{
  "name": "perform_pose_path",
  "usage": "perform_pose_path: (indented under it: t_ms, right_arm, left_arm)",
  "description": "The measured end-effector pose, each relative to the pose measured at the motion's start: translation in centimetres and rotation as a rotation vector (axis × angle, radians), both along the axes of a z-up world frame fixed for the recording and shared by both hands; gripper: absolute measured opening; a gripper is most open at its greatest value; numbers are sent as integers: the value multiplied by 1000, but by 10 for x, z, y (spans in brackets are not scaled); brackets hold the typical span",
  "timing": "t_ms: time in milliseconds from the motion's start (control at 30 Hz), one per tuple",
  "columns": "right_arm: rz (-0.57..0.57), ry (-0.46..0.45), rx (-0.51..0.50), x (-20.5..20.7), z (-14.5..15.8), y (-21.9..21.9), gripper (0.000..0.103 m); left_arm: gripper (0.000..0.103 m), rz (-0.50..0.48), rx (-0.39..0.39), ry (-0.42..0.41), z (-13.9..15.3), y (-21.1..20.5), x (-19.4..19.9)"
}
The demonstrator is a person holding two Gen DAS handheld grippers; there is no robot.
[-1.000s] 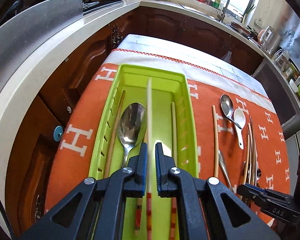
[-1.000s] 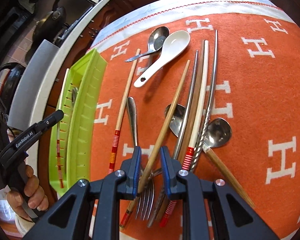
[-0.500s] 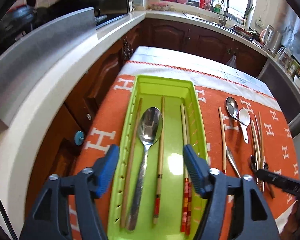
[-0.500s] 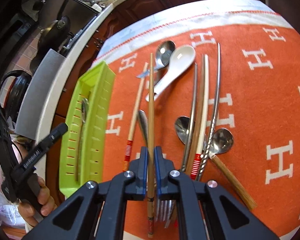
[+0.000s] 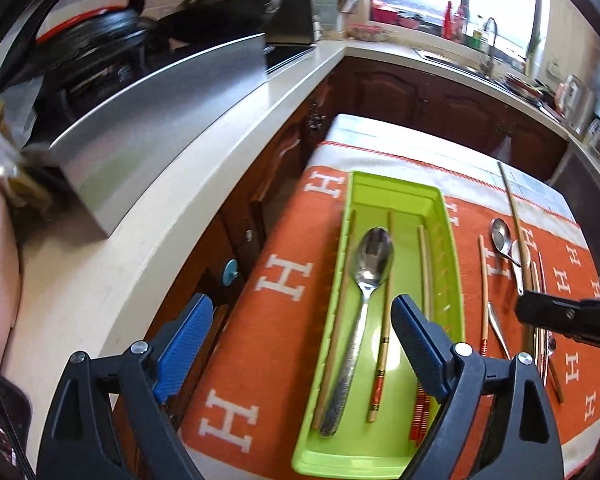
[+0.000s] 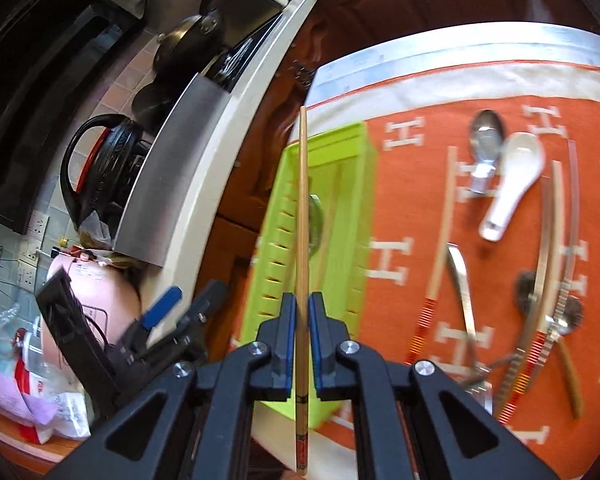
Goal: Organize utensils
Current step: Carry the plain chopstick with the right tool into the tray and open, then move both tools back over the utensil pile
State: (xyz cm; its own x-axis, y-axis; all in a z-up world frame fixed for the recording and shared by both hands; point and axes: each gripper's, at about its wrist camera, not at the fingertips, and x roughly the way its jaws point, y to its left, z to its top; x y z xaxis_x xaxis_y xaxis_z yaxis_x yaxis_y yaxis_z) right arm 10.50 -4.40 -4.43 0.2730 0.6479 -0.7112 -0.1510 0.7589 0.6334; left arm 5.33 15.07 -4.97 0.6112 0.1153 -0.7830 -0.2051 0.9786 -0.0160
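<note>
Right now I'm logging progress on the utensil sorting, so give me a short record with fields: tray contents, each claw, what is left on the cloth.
tray: lime-green plastic tray holding a steel spoon and several wooden chopsticks
left claw: jaws opening, nothing between them, above the tray
right claw: shut on a plain wooden chopstick
left on cloth: white ceramic spoon, metal spoons, more chopsticks on the orange cloth

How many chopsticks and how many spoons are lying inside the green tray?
Chopsticks: 4
Spoon: 1
Total in the tray: 5
</note>
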Motion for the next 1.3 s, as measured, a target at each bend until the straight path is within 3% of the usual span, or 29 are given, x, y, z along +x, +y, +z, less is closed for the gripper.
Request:
perform_pose_path:
  t_ms: [133, 300, 400, 600, 967, 1300]
  right_arm:
    - [14, 6, -38, 13, -6, 20, 7]
    - [22, 14, -182, 22, -20, 35, 9]
    - [10, 38, -193, 22, -28, 29, 9]
    - [20, -14, -224, 9, -20, 18, 9]
    - [23, -162, -332, -34, -6, -14, 9]
    - [-58, -259, -372, -65, -11, -82, 9]
  left_arm:
    - [89, 37, -8, 17, -4, 12, -3]
    - [89, 72, -16, 23, -3, 22, -4]
    - [89, 81, -12, 25, -3, 24, -6]
    - [89, 67, -2, 38, -2, 14, -9]
    - [89, -13, 22, 59, 3, -31, -15]
    - [89, -215, 22, 83, -5, -110, -13]
